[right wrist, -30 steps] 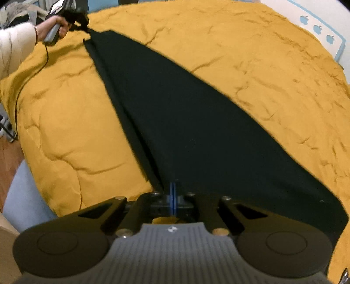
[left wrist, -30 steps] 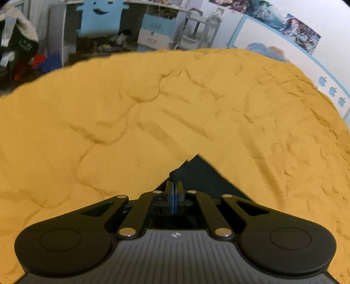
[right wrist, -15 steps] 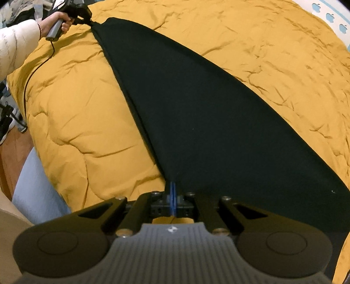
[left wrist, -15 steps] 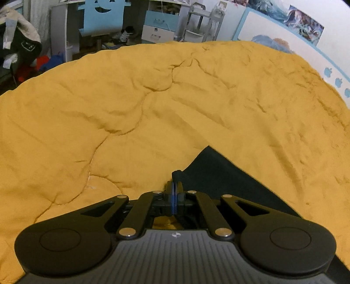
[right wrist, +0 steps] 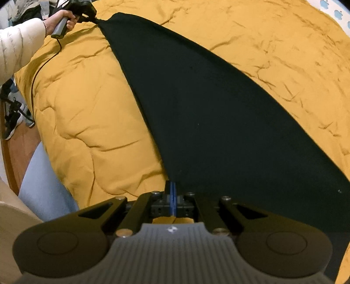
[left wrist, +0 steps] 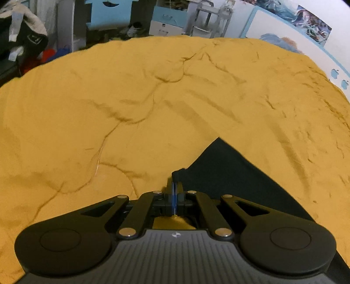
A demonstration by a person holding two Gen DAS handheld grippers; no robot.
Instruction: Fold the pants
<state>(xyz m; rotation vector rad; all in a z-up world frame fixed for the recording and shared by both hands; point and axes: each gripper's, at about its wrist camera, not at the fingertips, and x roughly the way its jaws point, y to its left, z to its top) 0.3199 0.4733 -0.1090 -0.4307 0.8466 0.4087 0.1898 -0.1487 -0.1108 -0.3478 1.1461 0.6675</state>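
Black pants stretch taut across a yellow quilt, from the far upper left of the right wrist view down to its lower right. My right gripper is shut on the near corner of the cloth. At the far end my left gripper, held by a hand in a white sleeve, pinches the other corner. In the left wrist view the left gripper is shut on a bunched tip of the pants, which run off to the lower right over the quilt.
The quilt covers a bed whose left edge drops to a wooden floor with shoes. A leg in light blue trousers stands by that edge. Beyond the bed are shelves and clutter, and a wall with posters on the right.
The left gripper sank toward the quilt with its corner, so more bed and black cloth show. In the right wrist view the pants spread wider and the far hand shifted right.
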